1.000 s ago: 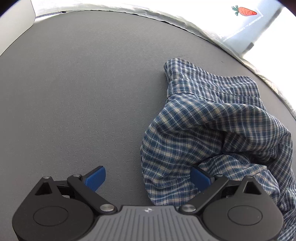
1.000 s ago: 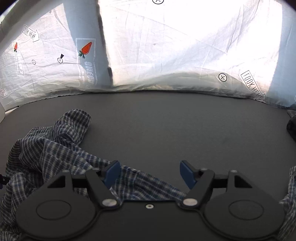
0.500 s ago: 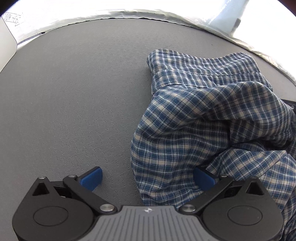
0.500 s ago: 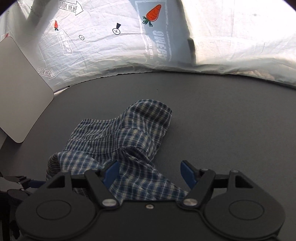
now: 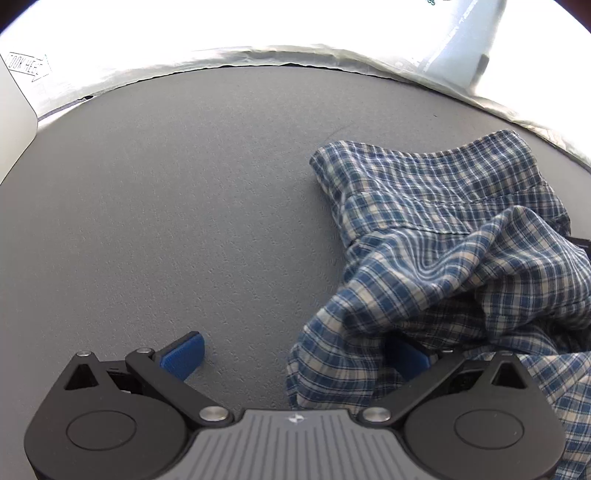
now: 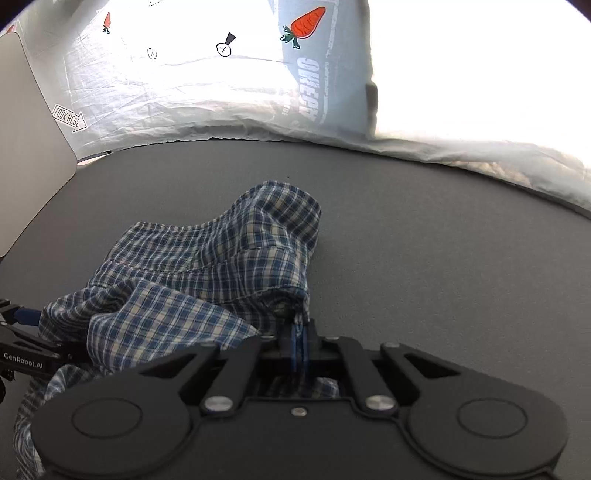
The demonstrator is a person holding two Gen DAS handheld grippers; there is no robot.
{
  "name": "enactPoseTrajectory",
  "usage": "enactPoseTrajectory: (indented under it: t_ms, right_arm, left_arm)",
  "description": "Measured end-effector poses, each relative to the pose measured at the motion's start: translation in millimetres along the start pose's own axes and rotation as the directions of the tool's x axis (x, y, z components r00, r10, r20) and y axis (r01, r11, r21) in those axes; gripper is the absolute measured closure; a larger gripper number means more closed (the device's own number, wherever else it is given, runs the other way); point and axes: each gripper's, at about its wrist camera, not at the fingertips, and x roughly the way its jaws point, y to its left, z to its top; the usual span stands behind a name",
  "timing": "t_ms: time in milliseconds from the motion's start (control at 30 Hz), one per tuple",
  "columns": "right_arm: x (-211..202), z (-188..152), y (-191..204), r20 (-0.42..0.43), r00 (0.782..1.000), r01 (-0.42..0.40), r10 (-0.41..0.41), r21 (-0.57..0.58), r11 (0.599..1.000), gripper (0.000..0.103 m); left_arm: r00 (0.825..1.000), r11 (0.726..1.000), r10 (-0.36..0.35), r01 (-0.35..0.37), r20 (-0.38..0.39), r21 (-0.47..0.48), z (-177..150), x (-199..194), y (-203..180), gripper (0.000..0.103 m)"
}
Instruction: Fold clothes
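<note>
A blue and white checked shirt point(image 5: 443, 258) lies crumpled on the dark grey table point(image 5: 184, 203). In the left wrist view my left gripper point(image 5: 295, 356) is open at the shirt's near left edge; its left pad rests over bare table and its right pad is partly under a fold of cloth. In the right wrist view the shirt point(image 6: 221, 266) is bunched in front of my right gripper point(image 6: 297, 338), which is shut on a pinch of the shirt's edge. The left gripper also shows in the right wrist view point(image 6: 22, 332), at the far left under the cloth.
A white printed sheet with carrot pictures point(image 6: 306, 26) hangs behind the table's far edge. A pale grey board point(image 6: 26, 147) stands at the left. Bare table lies to the left of the shirt and to the right of it point(image 6: 443, 258).
My right gripper has closed on the shirt's edge; it was open before. The left gripper stays open and has shifted, so the shirt sits further right in its view.
</note>
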Motion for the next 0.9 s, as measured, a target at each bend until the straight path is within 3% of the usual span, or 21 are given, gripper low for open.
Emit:
enactPoseTrajectory:
  t_ms: [233, 467, 567, 633, 700, 833, 900]
  right_arm:
    - [8.6, 44.0, -31.3, 0.102, 0.988, 0.118, -0.119, 0.019, 0.993, 0.100]
    - [17.0, 108.6, -59.3, 0.218, 0.945, 0.223, -0.243, 0.112, 0.968, 0.099]
    - [23.1, 115.0, -61.9, 0.173, 0.947, 0.249, -0.271, 0.136, 0.959, 0.080]
    - [20.2, 107.2, -58.5, 0.158, 0.944, 0.268, -0.289, 0.142, 0.953, 0.058]
    - [9.0, 92.8, -49.8, 0.137, 0.944, 0.283, -0.301, 0.135, 0.950, 0.044]
    - [-26.3, 49.7, -27.5, 0.090, 0.934, 0.331, -0.347, 0.157, 0.931, 0.023]
    - [-45.4, 25.1, -15.7, 0.064, 0.925, 0.362, -0.374, 0.151, 0.920, 0.022]
  left_arm:
    - [0.997, 0.998, 0.044, -0.046, 0.068, 0.035, 55.4, 24.5, 4.7, 0.000]
    - [0.971, 0.991, 0.021, -0.051, 0.237, 0.121, 148.2, 39.5, -21.0, 0.000]
    - [0.979, 0.993, 0.023, -0.046, 0.202, 0.107, 162.5, 48.4, -31.2, 0.000]
    - [0.985, 0.995, 0.016, -0.033, 0.173, 0.092, 158.6, 50.4, -33.7, 0.000]
    - [0.987, 0.996, -0.008, -0.006, 0.160, 0.089, 144.5, 45.2, -29.5, 0.000]
    - [0.993, 0.999, -0.036, 0.033, 0.111, 0.030, 97.3, 21.1, -7.6, 0.000]
    - [0.996, 0.997, -0.060, 0.063, 0.072, -0.035, 70.5, 6.1, 8.5, 0.000]
